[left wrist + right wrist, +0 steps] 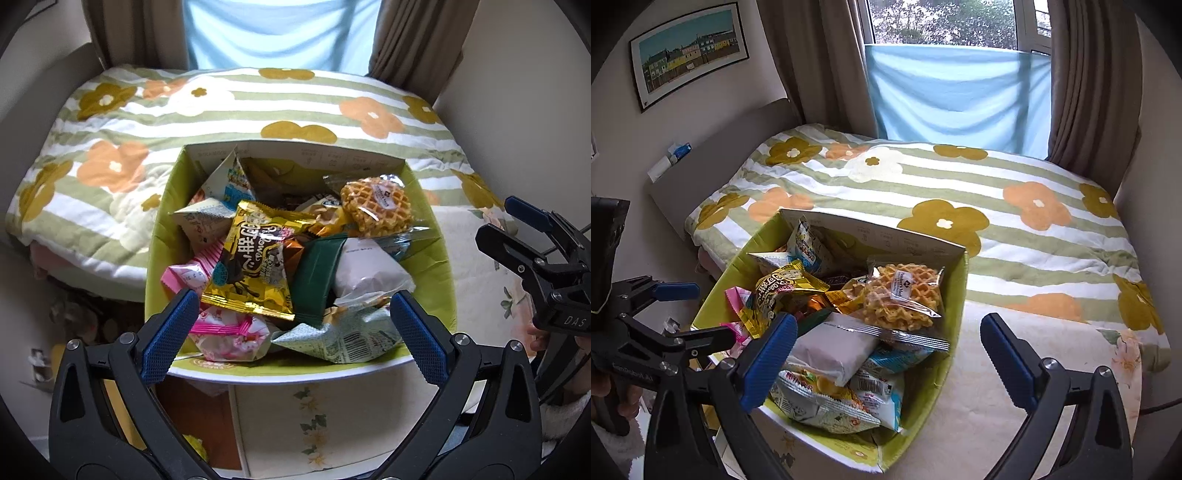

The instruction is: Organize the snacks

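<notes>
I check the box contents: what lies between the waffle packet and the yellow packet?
In the left wrist view, orange-gold wrappers lie between the waffle packet and the yellow packet, inside the green box.

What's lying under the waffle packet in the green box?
The waffle packet rests on top of the pile in the green box, overlapping a grey-white packet and a striped blue-edged wrapper. Anything deeper is covered by the pile.

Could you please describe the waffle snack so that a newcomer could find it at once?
Start at the green box standing before the flowered bed. Look at its far corner, on top of the heap: the waffle snack lies there in a clear wrapper, the only round, golden, grid-patterned item among printed packets.
</notes>
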Tool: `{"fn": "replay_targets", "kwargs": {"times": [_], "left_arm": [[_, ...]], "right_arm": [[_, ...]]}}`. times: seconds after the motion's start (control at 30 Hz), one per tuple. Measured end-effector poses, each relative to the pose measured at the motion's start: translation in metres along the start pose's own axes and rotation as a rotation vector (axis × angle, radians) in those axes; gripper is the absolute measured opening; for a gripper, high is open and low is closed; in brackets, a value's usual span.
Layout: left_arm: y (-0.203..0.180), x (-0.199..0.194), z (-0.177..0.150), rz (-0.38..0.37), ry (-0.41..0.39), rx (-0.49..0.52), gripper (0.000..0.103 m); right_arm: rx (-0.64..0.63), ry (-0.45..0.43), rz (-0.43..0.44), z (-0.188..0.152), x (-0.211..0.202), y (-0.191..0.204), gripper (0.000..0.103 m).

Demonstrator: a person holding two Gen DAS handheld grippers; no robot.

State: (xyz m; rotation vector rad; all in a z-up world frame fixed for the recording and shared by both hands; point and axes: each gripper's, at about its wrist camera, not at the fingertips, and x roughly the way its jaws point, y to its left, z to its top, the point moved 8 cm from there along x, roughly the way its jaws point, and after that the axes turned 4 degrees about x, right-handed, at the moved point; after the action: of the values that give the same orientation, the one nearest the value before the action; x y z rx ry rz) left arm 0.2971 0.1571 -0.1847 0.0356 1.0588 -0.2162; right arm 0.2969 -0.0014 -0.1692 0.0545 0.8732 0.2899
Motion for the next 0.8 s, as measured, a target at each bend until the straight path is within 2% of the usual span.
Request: {"fn": "replay_targets", "kwargs": {"times": [0.13, 0.17, 0.2, 0.27, 0.37, 0.47, 0.53, 0.8], "left_arm": [[-0.029, -0.038, 0.004, 0.015, -0.107, 0.01, 0.103], [-0.037, -0.049, 0.004, 0.021, -0.136, 0.012, 0.103], [-0.045, -0.059, 0.004, 0.03, -0.165, 0.013, 0.103], [-0.061, -0.082, 0.002, 0.057, -0.231, 0.019, 0.103], [-0.084, -0.118, -0.005, 0.1, -0.34, 0.028, 0.103], [-0.105, -0.15, -0.019, 0.098, -0.448, 0.02, 0.103], [-0.113, -0.163, -0.03, 0.112, -0.474, -0.004, 0.103], [-0.145, -0.183, -0.07, 0.132, -0.507, -0.017, 0.103]], "right_arm": [[0.023, -0.065, -0.045, -0.001, -0.048, -0.019, 0.099], [0.042, -0.096, -0.069, -0.003, -0.074, -0.03, 0.099], [0.042, -0.096, -0.069, -0.003, -0.074, -0.03, 0.099], [0.057, -0.132, -0.109, -0.006, -0.105, -0.041, 0.099], [0.068, -0.186, -0.16, -0.014, -0.148, -0.054, 0.099], [0.078, -0.249, -0.197, -0.024, -0.186, -0.06, 0.099], [0.061, -0.287, -0.258, -0.038, -0.212, -0.065, 0.099], [0.093, -0.324, -0.302, -0.076, -0.242, -0.076, 0.099]]}}
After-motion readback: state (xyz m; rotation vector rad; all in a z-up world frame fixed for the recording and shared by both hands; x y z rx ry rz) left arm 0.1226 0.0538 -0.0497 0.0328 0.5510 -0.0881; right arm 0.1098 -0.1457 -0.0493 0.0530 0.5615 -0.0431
